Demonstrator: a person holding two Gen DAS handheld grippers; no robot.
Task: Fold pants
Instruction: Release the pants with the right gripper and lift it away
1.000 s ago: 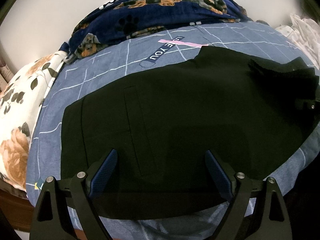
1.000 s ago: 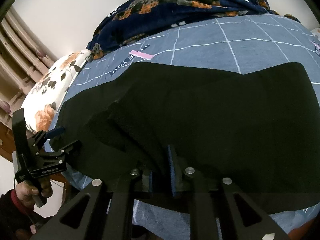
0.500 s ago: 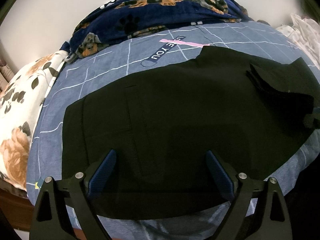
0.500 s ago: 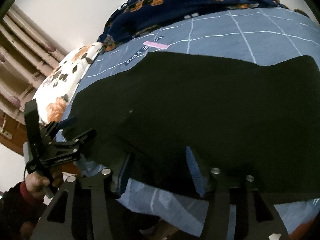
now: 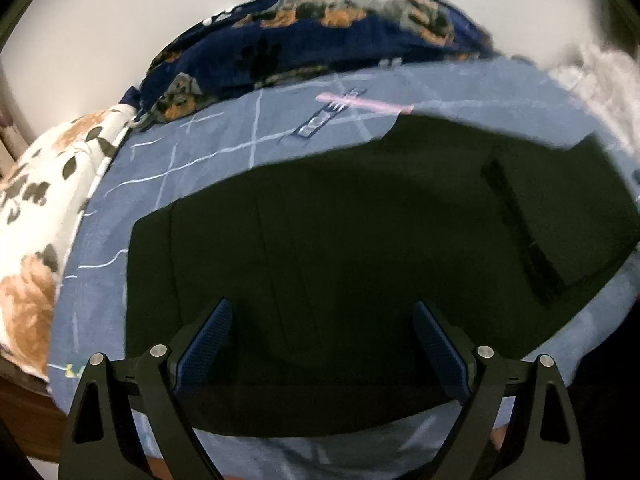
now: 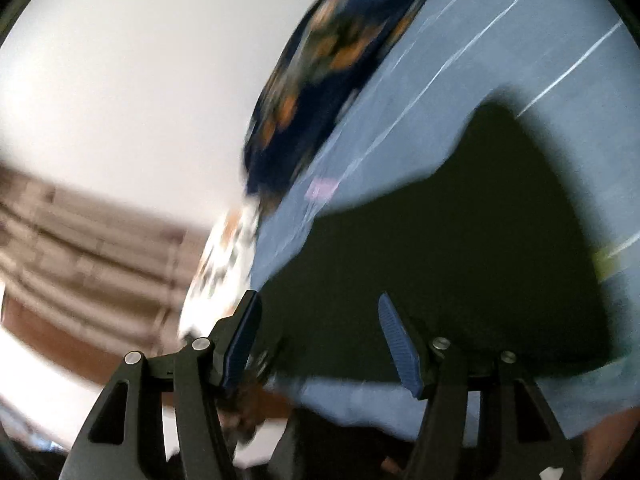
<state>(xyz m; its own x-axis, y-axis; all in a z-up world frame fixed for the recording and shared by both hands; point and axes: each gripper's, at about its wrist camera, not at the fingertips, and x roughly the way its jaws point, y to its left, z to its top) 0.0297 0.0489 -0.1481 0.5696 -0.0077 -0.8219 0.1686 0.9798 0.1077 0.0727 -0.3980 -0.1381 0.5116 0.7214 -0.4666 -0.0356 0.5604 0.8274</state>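
The black pants (image 5: 360, 248) lie flat on the blue checked bed sheet (image 5: 208, 148), with a folded-over edge near the right side (image 5: 520, 220). My left gripper (image 5: 322, 344) is open and empty, just above the pants' near edge. My right gripper (image 6: 320, 340) is open and empty, tilted and pulled back from the pants (image 6: 460, 260), which show in its blurred view.
A navy dog-print blanket (image 5: 320, 44) is heaped at the far side of the bed. A floral pillow (image 5: 36, 208) lies at the left. White cloth (image 5: 600, 76) sits at the far right. Curtains (image 6: 80, 240) hang at the left in the right wrist view.
My right gripper has opened, let go of the pants' edge, and swung away with a tilt. The folded edge now lies flat. My left gripper has hardly moved.
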